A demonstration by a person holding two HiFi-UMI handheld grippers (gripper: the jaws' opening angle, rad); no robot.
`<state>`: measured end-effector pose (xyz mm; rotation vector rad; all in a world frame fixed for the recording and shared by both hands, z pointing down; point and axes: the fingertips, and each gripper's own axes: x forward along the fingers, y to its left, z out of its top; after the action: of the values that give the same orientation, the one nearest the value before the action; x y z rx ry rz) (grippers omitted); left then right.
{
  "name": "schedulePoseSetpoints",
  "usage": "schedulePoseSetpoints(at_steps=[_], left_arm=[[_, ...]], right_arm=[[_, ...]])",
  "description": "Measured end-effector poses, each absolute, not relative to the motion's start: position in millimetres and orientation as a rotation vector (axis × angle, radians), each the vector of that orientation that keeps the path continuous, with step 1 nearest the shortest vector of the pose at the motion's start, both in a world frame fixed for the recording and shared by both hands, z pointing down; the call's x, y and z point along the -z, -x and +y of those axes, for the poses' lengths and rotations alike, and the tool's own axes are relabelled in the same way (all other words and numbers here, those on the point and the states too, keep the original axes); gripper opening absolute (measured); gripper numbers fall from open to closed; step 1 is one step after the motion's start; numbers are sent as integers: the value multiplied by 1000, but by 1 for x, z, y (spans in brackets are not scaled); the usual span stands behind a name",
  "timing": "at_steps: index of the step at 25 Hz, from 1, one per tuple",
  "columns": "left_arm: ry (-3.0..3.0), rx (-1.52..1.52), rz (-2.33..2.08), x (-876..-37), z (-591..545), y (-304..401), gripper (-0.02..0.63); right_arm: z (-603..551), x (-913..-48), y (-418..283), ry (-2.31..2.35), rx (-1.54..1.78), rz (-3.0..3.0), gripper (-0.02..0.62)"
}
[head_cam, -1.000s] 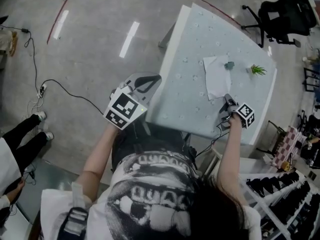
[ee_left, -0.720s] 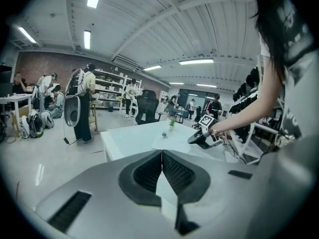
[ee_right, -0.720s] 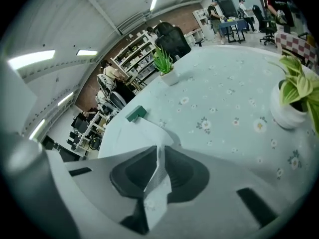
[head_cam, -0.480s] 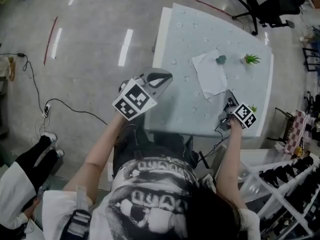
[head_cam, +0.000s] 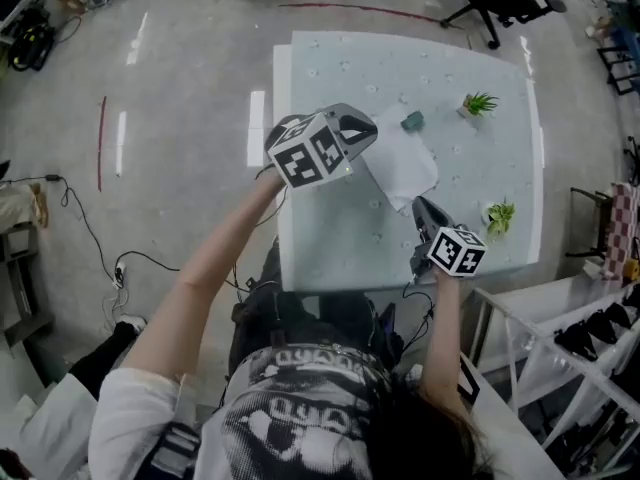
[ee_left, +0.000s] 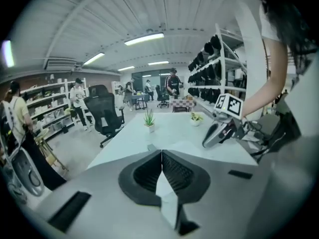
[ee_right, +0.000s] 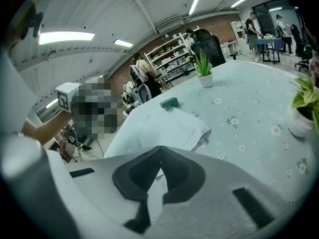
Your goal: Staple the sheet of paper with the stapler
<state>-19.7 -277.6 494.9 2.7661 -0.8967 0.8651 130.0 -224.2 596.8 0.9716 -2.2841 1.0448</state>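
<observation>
l fingers [ee_left: 144,176], r fingers [ee_right: 133,180] shut empty; r just closed.

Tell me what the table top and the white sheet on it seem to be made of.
The table top: a matte, pale mint cover printed with small flowers, cloth or vinyl; I cannot tell which. The white sheet: thin matte paper, it seems, since its edge bends up.

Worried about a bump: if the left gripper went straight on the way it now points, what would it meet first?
Probably the sheet of paper, lying just past its shut tips; the stapler sits slightly left of that line. Depth is uncertain.
</observation>
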Motion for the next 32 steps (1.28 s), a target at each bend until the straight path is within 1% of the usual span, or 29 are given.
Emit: schedulePoseSetpoints(at_steps=[7, 14, 22, 28, 32], left_arm=[[-2802, -1218, -635, -522, -343, -22, 3], [-2746, -1593, -283, -569, -363, -59, 3], [-2617, -1818, -22, -604, -365, -73, 3], [-2528, -1956, 115, -607, -366, -72, 3], [-2477, -2111, 233, -613, -362, -71, 3]], right_arm=[[-197, -612, -125, -890, -990, -2294, 3], [-197, -618, -128, -867, -979, -2325, 3], [-204, -613, -128, -887, -1027, -2390, 3], [-206, -613, -131, -886, -1065, -2408, 3], [-205, -611, -131, -879, -1070, -2416, 3]])
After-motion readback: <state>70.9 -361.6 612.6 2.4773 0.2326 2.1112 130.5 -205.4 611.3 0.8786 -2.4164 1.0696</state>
